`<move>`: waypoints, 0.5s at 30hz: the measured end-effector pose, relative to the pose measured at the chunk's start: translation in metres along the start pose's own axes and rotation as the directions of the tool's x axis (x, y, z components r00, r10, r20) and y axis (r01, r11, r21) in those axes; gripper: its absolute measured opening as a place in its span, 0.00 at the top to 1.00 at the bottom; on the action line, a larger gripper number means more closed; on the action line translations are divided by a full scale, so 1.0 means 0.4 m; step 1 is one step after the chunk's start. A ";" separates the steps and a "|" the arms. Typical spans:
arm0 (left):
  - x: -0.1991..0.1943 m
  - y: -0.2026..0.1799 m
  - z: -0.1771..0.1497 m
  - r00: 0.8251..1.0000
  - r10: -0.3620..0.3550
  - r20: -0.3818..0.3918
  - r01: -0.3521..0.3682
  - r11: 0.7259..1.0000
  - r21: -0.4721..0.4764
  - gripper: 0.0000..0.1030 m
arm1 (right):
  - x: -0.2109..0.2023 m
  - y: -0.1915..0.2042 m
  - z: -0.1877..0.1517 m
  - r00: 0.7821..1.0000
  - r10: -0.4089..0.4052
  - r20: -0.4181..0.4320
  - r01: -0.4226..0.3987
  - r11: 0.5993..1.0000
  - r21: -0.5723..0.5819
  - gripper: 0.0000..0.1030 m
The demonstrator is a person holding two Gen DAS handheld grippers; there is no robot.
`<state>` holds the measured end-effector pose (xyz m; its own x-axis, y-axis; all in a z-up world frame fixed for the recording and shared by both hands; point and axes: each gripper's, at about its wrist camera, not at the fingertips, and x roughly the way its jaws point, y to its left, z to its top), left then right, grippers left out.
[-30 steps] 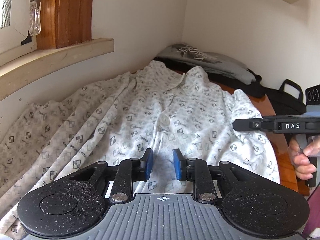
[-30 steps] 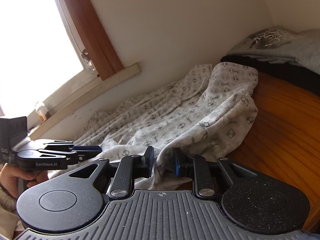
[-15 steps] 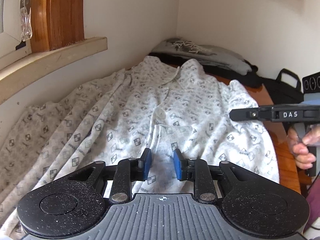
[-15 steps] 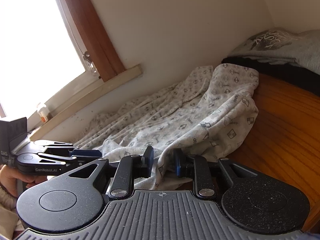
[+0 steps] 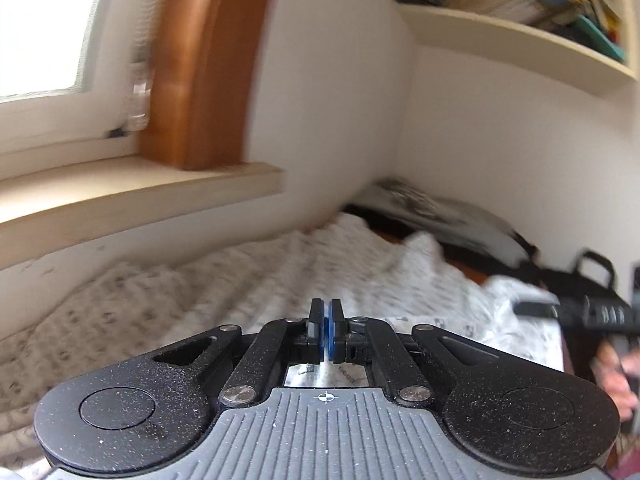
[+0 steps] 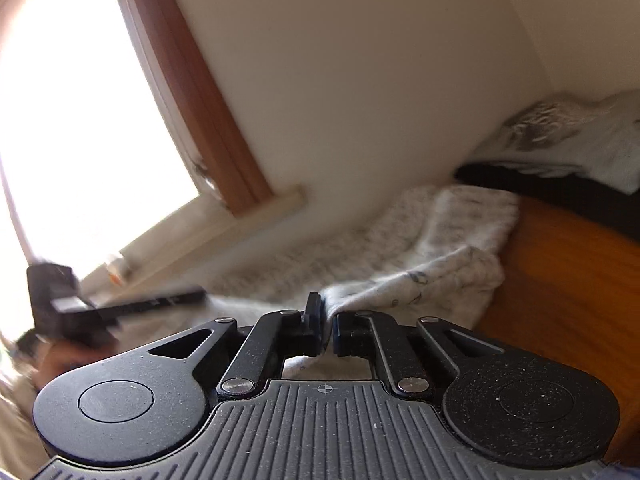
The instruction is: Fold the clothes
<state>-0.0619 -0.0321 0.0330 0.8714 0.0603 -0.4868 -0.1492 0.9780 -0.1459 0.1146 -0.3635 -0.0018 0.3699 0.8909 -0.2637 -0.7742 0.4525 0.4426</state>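
A white patterned button shirt (image 5: 280, 280) lies spread on the wooden table (image 6: 560, 272) against the wall. My left gripper (image 5: 326, 320) is at its near hem with the blue pads pressed together, and fabric shows just under them. In the right wrist view my right gripper (image 6: 327, 320) is shut on a raised fold of the shirt (image 6: 440, 248), the cloth running up between its fingers. Each gripper shows in the other's view: the right gripper (image 5: 580, 312) at the far right, the left gripper (image 6: 120, 308) at the left. Both views are blurred by motion.
A window sill (image 5: 140, 196) juts out above the shirt's left side. Folded grey and black clothes (image 5: 440, 208) are stacked in the far corner. A black bag (image 5: 592, 276) stands at the right, and a bookshelf (image 5: 520, 40) hangs on the wall above.
Both grippers went from open to shut at the shirt's near edge. Both cameras have tipped upward, and the cloth at the right gripper is lifted.
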 end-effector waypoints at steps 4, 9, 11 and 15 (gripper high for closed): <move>0.001 0.019 0.001 1.000 0.017 0.016 -0.016 0.999 -0.042 0.97 | 0.027 -0.012 -0.005 0.996 -0.040 -0.083 0.039 0.999 -0.009 0.94; 0.011 0.025 0.000 0.999 -0.007 -0.041 0.006 1.000 -0.031 0.66 | 0.043 -0.024 0.018 0.993 -0.062 -0.102 0.061 0.998 -0.008 0.81; 0.020 0.031 -0.006 0.997 -0.014 -0.076 0.013 1.000 -0.019 0.66 | 0.043 -0.029 0.037 0.995 -0.056 -0.078 0.056 0.998 -0.005 0.87; 0.019 0.032 -0.013 0.994 -0.036 -0.101 0.036 0.999 0.004 0.70 | 0.027 -0.036 0.057 0.999 -0.033 0.003 0.033 0.999 -0.008 0.96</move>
<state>-0.0595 -0.0203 0.0228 0.8246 0.0047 -0.5657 -0.1156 0.9803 -0.1604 0.1415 -0.3596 0.0084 0.3967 0.8755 -0.2760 -0.7656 0.4815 0.4268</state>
